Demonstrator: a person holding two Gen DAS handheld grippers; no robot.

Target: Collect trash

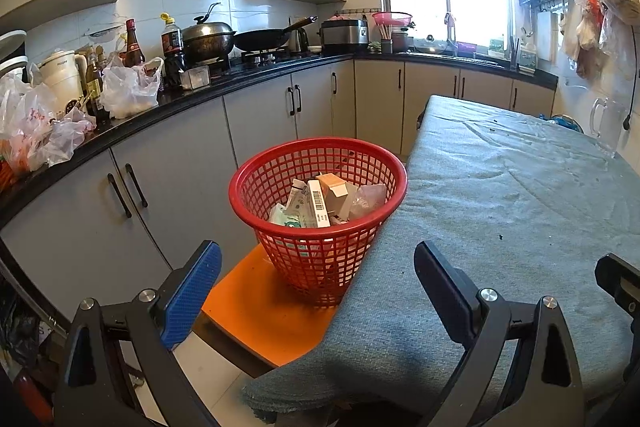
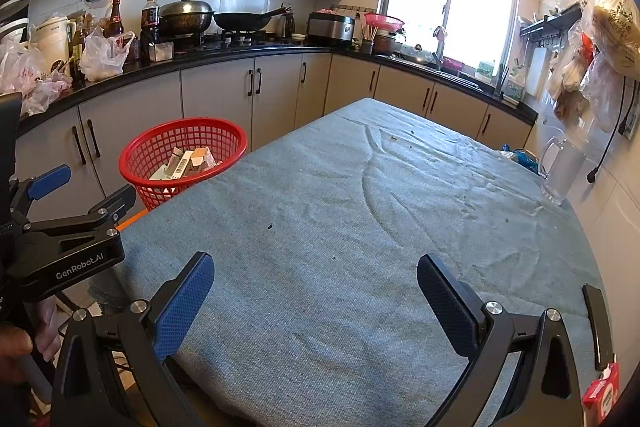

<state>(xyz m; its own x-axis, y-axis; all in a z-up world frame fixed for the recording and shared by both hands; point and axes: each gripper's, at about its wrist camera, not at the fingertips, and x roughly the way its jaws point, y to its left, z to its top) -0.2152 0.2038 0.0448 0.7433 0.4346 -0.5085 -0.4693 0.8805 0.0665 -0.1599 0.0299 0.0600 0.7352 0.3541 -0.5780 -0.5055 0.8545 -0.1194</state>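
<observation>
Landmark for all positions: the red mesh basket (image 1: 318, 215), standing upright on an orange stool (image 1: 260, 311) with its open mouth facing up. It touches or stands just beside the edge of the table, which is covered by a grey-blue cloth (image 1: 500, 211).

Trash: the basket holds small cartons and wrappers (image 1: 320, 205). One white carton with a barcode (image 1: 319, 203) stands on end, its long axis running roughly from rim to base and leaning slightly. A tan box (image 1: 334, 189) sits just behind it, also on end. Crumpled clear film lies against the basket wall on the table side. Further items beneath are too jumbled to identify.

Left gripper (image 1: 318, 291): held just in front of the basket, aimed at it. Jaws spread wide, nothing between the blue pads; one finger is over the stool, the other over the cloth.

Right gripper (image 2: 316, 301): well to the table side of the basket, over the cloth. Jaws spread wide, holding nothing. A red-and-white packet (image 2: 602, 393) shows at the lower corner of this view, far from the basket; its position on or off the table cannot be determined, as it is partly cut off by the frame edge.

Cloth surface: small dark crumbs (image 2: 270, 226) scattered across it. A clear glass mug (image 2: 562, 169) stands at the far table edge, well away from the basket.

A hand (image 2: 18, 351) grips the left gripper's handle.
</observation>
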